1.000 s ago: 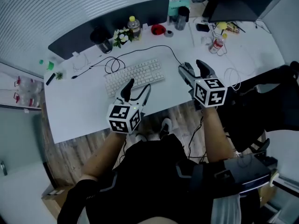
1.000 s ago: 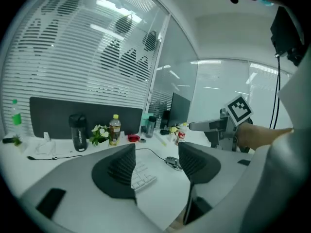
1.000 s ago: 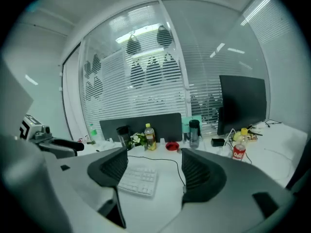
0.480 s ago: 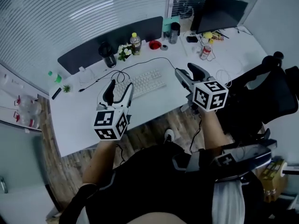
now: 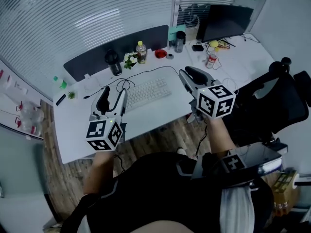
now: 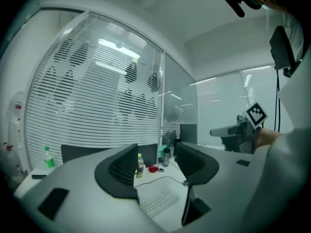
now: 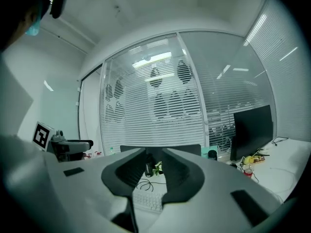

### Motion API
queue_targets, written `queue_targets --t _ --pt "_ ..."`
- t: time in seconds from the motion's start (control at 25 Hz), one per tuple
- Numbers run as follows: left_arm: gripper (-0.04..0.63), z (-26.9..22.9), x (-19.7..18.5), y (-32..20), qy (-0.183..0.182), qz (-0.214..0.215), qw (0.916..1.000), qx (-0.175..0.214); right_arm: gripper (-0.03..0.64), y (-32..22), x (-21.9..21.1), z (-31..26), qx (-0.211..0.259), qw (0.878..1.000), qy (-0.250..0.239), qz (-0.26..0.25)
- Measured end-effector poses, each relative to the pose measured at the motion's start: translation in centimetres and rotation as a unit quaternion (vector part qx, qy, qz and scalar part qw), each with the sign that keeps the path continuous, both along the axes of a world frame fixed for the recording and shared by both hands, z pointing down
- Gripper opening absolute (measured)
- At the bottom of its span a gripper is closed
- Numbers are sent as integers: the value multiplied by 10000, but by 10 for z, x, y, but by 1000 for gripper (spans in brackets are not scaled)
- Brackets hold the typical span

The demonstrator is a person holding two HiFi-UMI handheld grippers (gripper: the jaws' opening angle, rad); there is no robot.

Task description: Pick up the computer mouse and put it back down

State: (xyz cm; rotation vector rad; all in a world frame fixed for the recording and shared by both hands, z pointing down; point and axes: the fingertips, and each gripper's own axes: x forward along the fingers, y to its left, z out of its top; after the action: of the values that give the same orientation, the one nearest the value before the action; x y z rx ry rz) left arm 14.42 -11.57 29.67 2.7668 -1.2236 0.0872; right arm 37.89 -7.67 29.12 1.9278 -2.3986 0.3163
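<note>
the right gripper [image 5: 186,71] is held up in the air above the tabletop's [image 5: 160,116] near edge. its jaws are closing to a narrow gap with nothing between them. the left gripper [image 5: 114,91] hangs level with it on the other side, above the left end of the white keyboard [image 5: 146,92]. its jaws are much wider apart, easing inward, and also empty. the computer mouse [image 6: 185,182] lies on the tabletop just right of the keyboard. it shows only in the left gripper view, as a small dark shape at the end of a black cable. behind the keyboard stand a yellow-capped bottle [image 5: 141,51] and a small bunch of flowers [image 5: 129,58] in front of a dark divider panel [image 5: 121,45]. a black monitor [image 5: 226,21] sits at the far right.
</note>
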Motion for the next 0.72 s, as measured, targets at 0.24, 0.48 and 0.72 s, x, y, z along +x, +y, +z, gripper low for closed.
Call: queue_targets --t 0.24,0.48,0.72 --pt "232 -14 5 1 16 -348 9994 37 16 0 17 -11 83 9999 -2 -142" --pt "130 -17 19 7 68 -518 9986 -41 0 1 33 -14 103 9995 7 -301" --pt "40 -24 32 11 151 -638 9978 -99 -2 0 43 -9 77 9990 17 -442"
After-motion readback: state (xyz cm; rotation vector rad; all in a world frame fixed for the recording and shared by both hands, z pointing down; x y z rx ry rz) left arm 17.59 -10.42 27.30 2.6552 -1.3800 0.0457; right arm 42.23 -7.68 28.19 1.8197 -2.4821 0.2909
